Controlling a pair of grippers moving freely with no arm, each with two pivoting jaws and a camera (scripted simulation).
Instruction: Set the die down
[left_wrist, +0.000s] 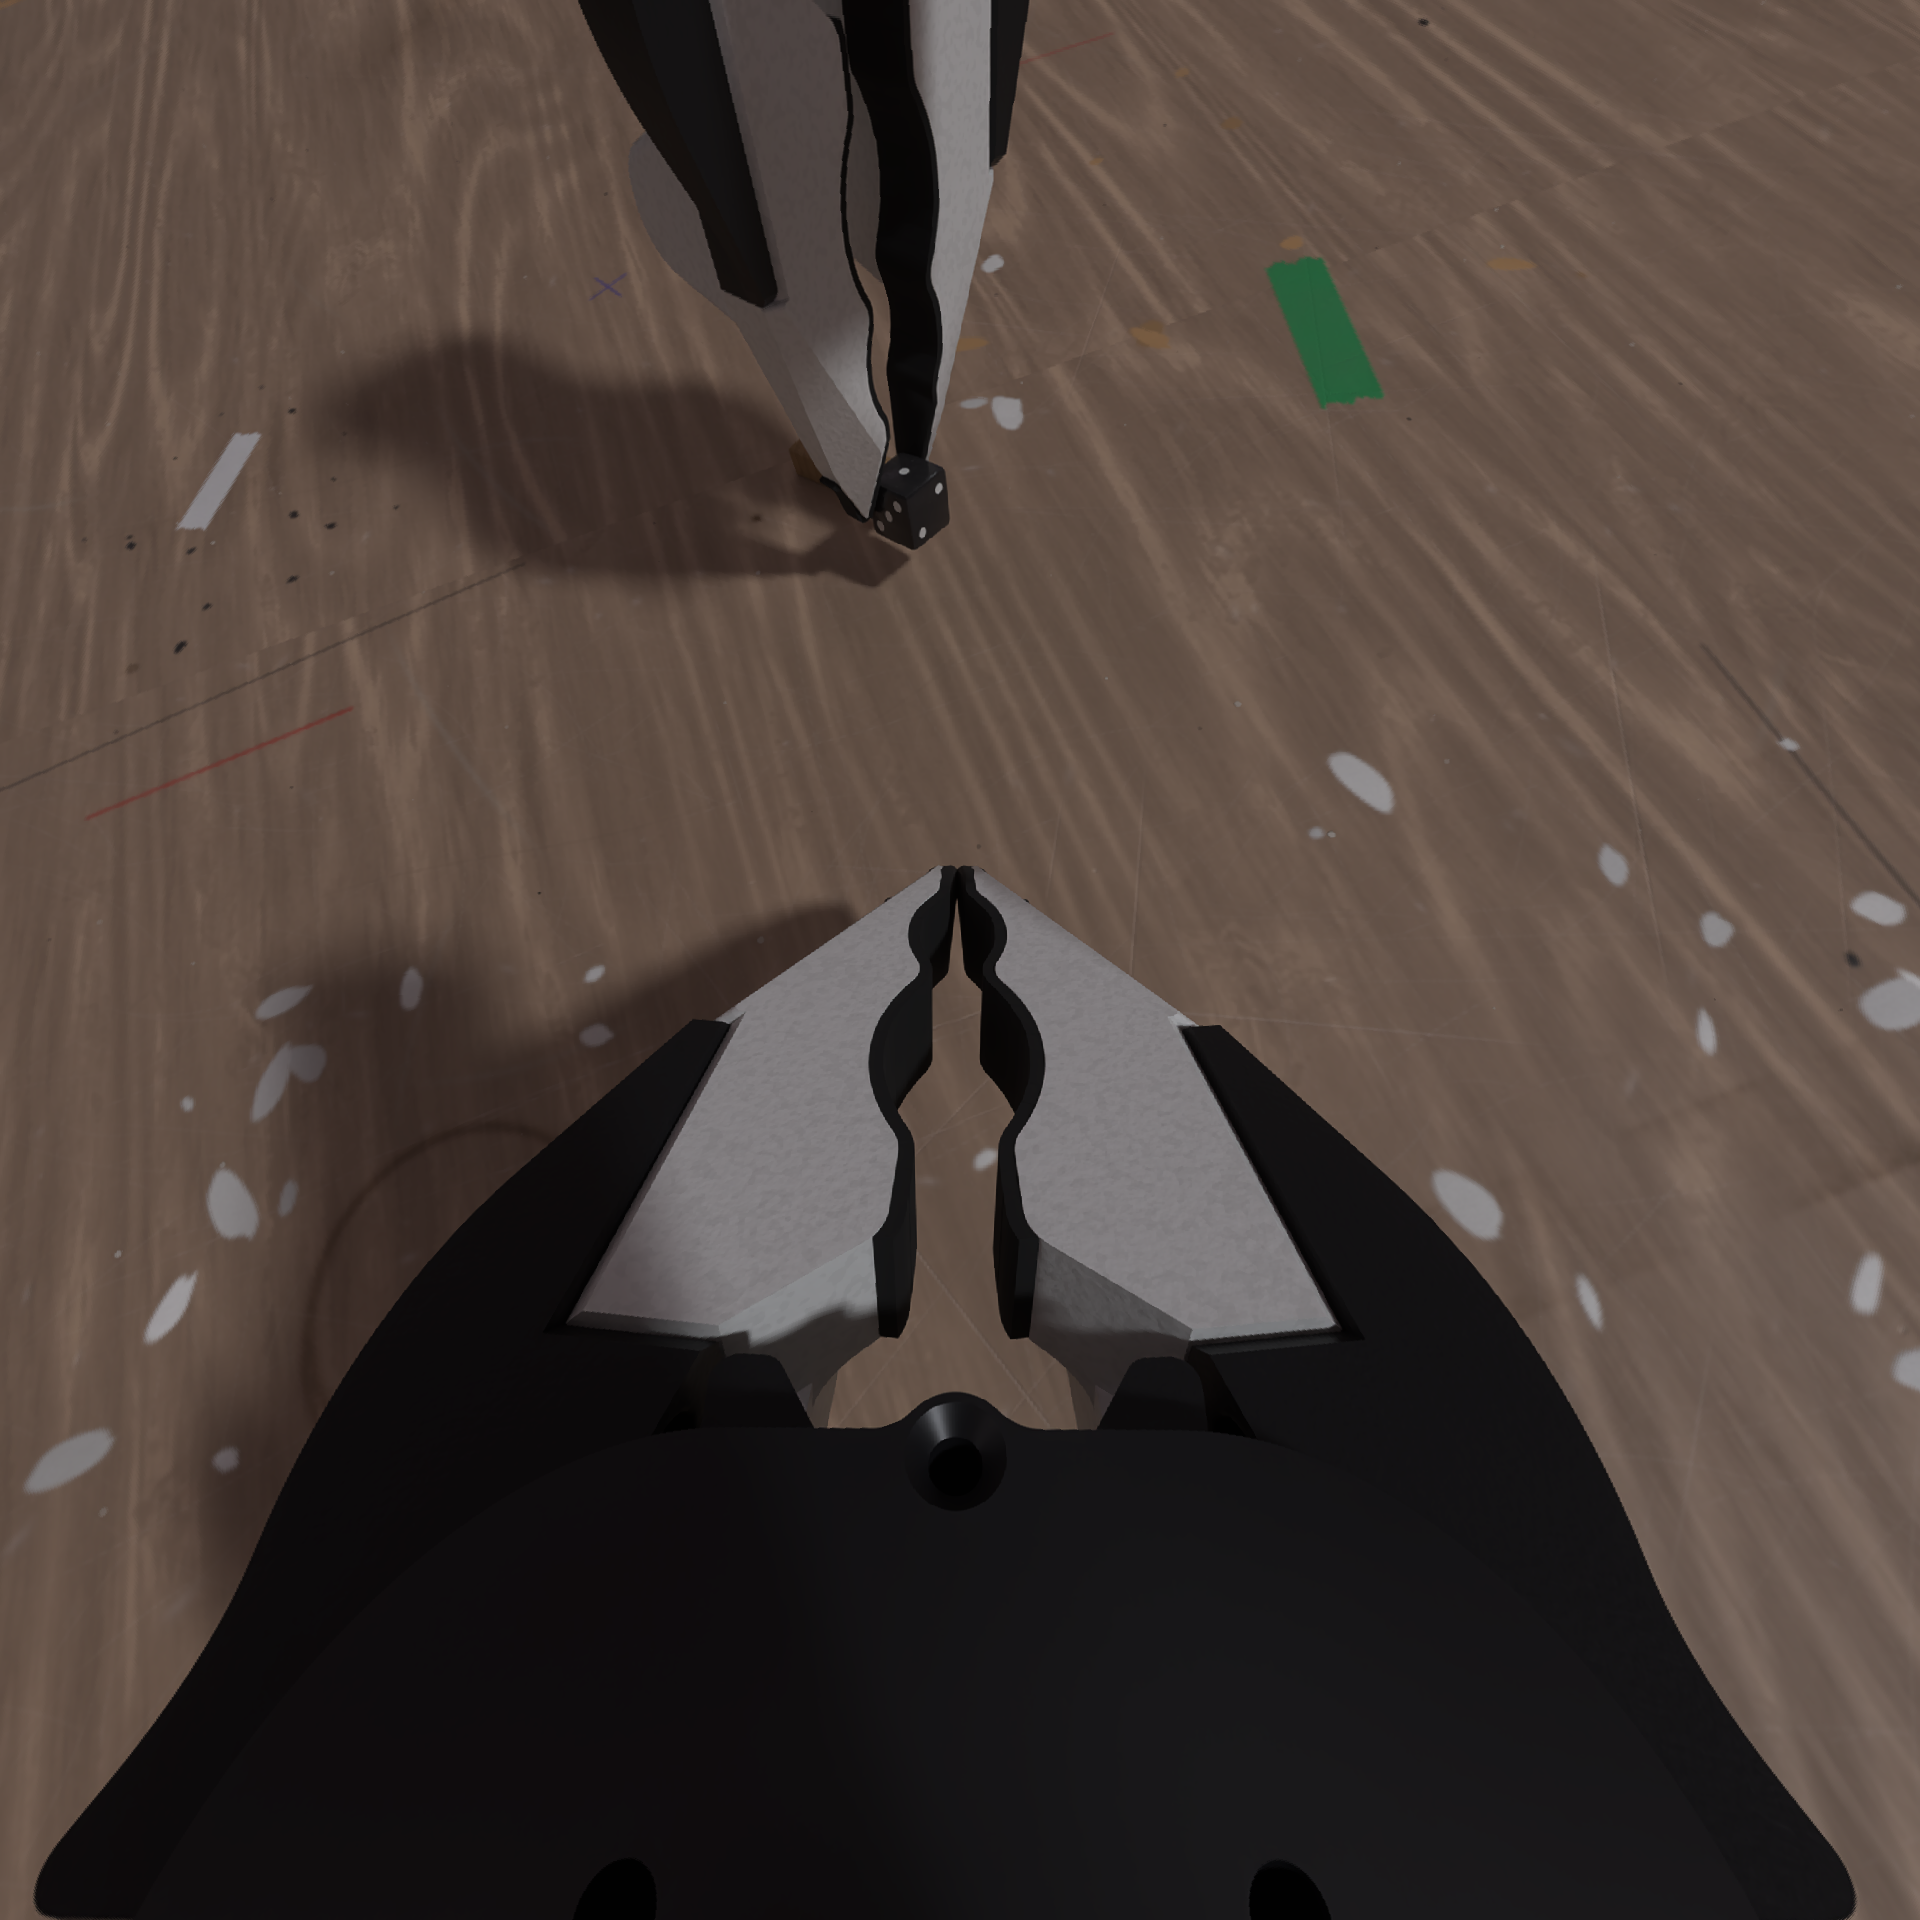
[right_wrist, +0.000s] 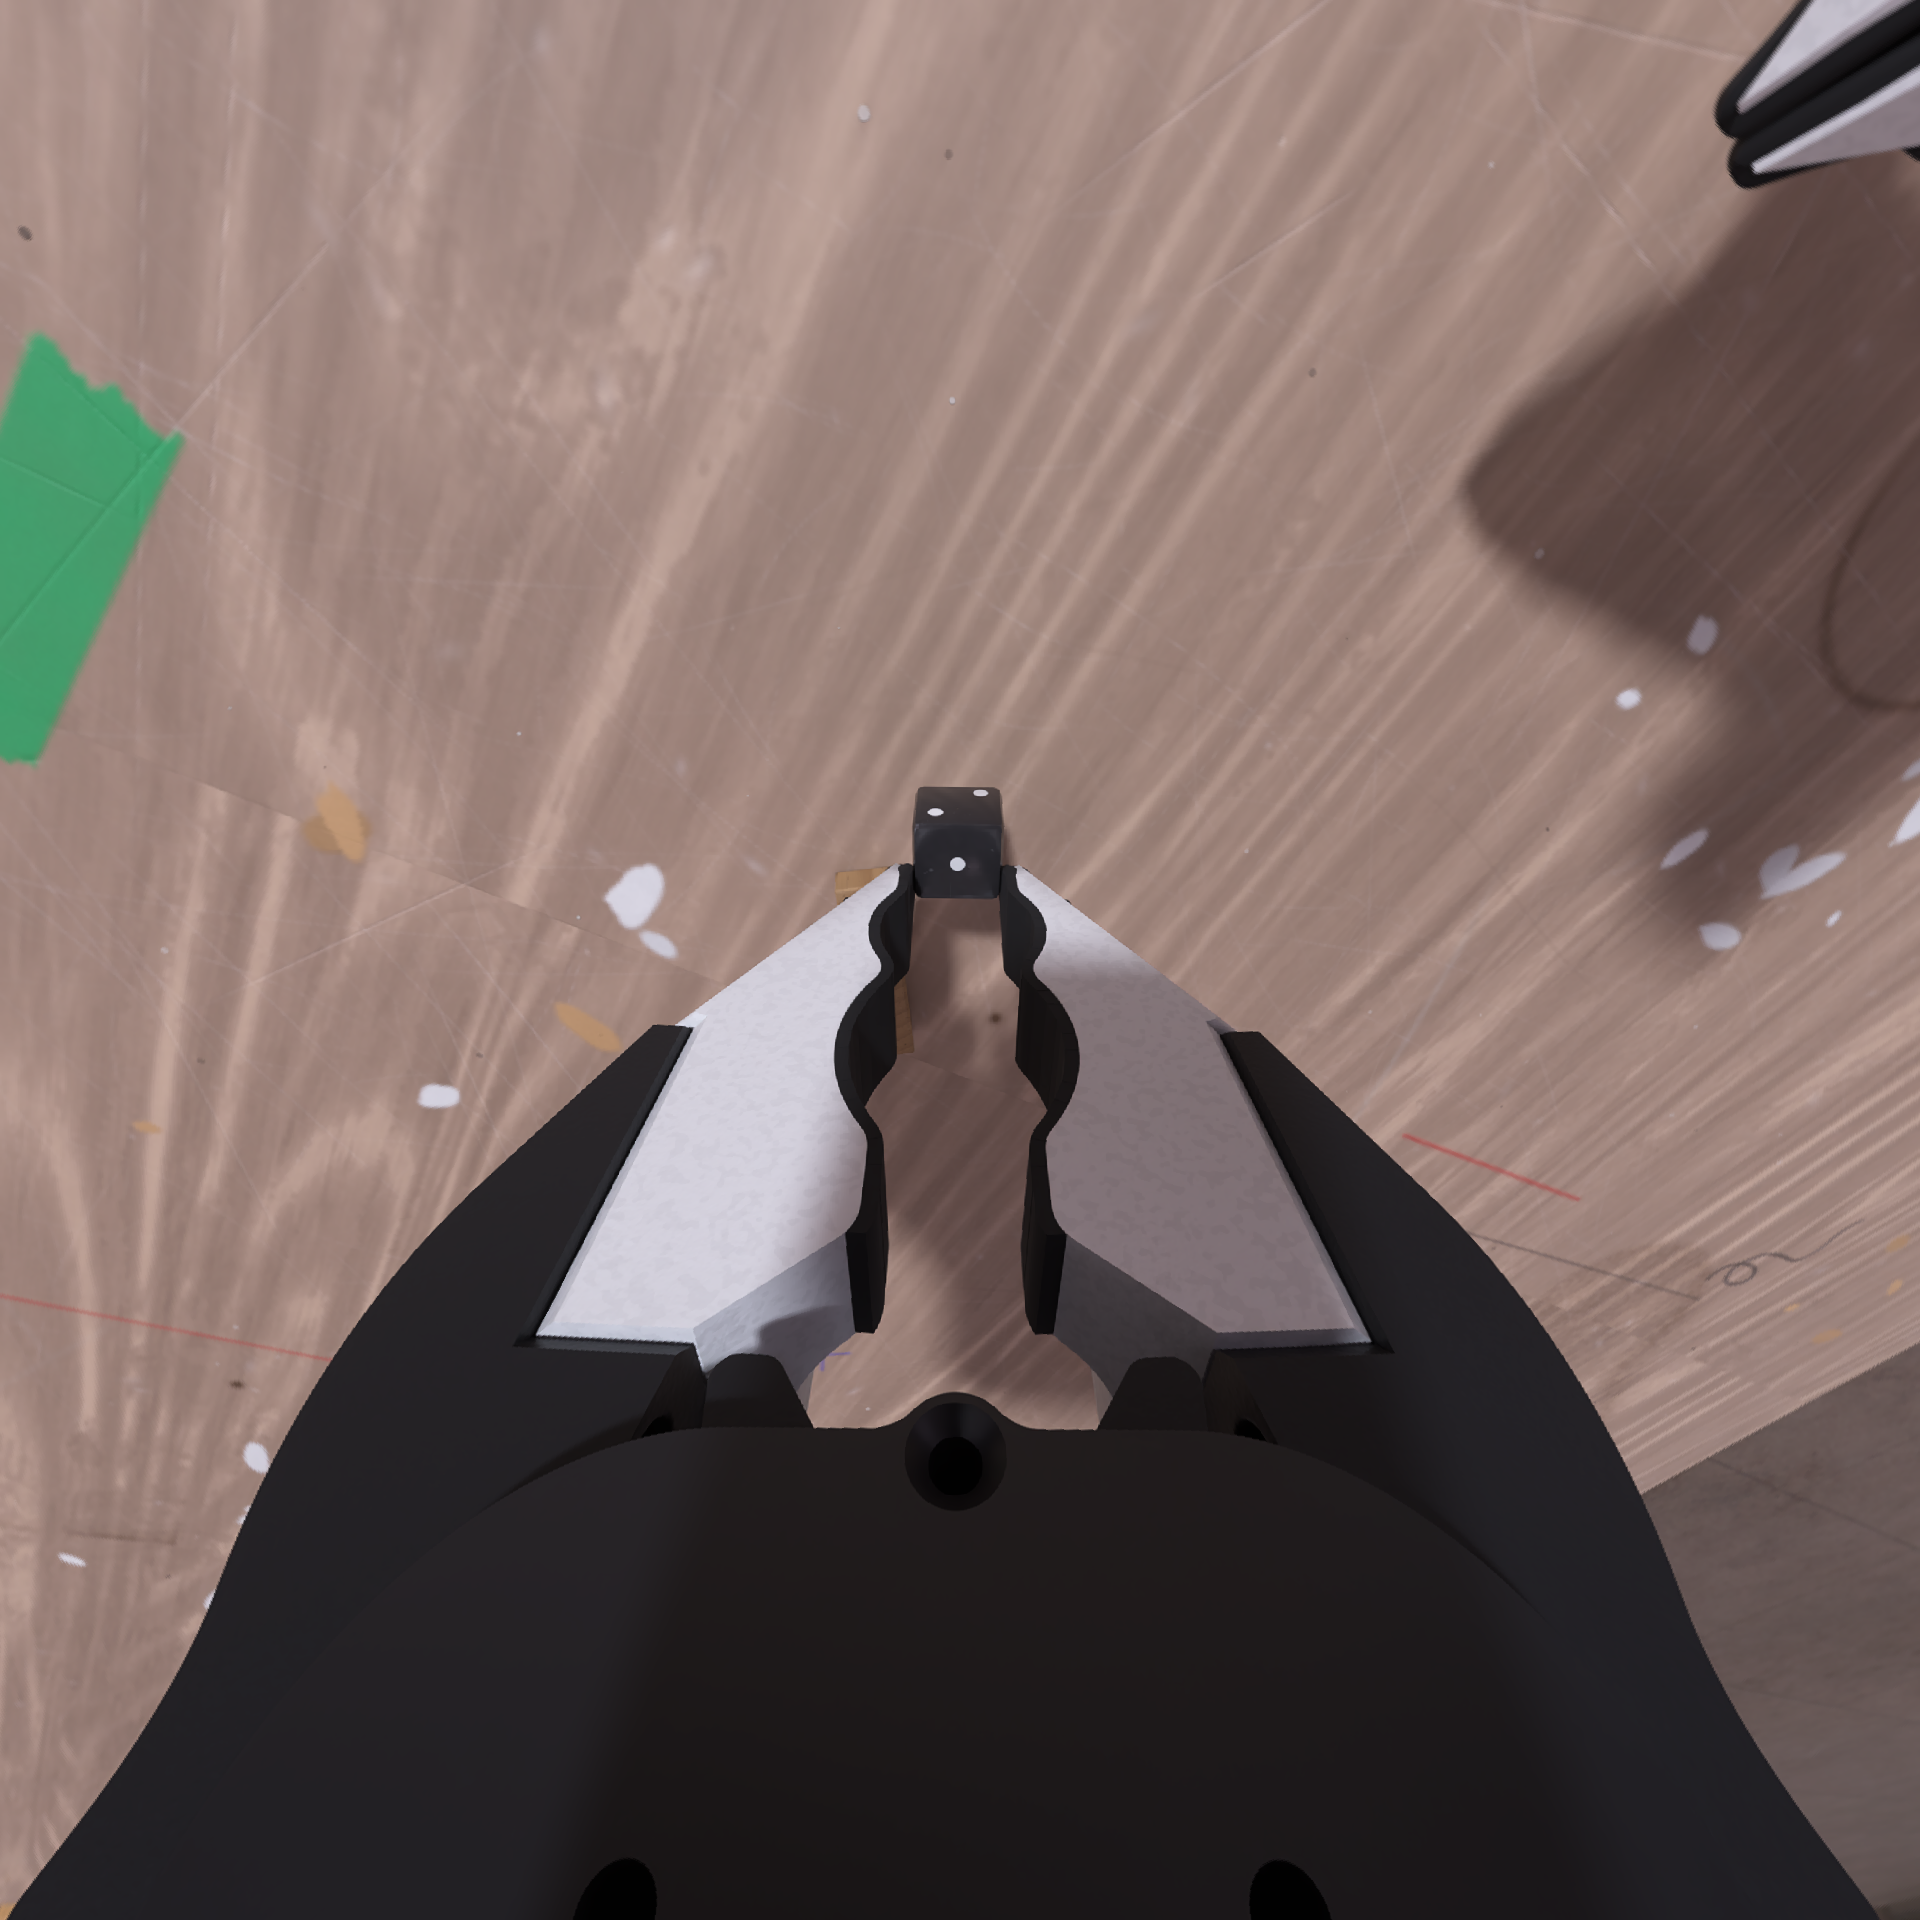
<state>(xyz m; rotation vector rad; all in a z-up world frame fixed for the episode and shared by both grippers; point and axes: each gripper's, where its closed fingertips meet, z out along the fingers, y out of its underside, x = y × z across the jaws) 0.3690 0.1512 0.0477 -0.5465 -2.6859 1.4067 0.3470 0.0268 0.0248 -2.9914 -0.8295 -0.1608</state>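
Well in from the desk (right_wrist: 1247, 416) edges, the right gripper (right_wrist: 957, 883) pinches the black die (right_wrist: 957, 844) at its fingertips; the left gripper (left_wrist: 954, 878) fingers are pressed together, empty.

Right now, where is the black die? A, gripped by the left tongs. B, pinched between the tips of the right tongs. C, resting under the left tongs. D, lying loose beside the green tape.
B: the black die sits clamped between the fingertips of the right tongs, while the left tongs are closed on nothing and the green tape lies well apart from it.
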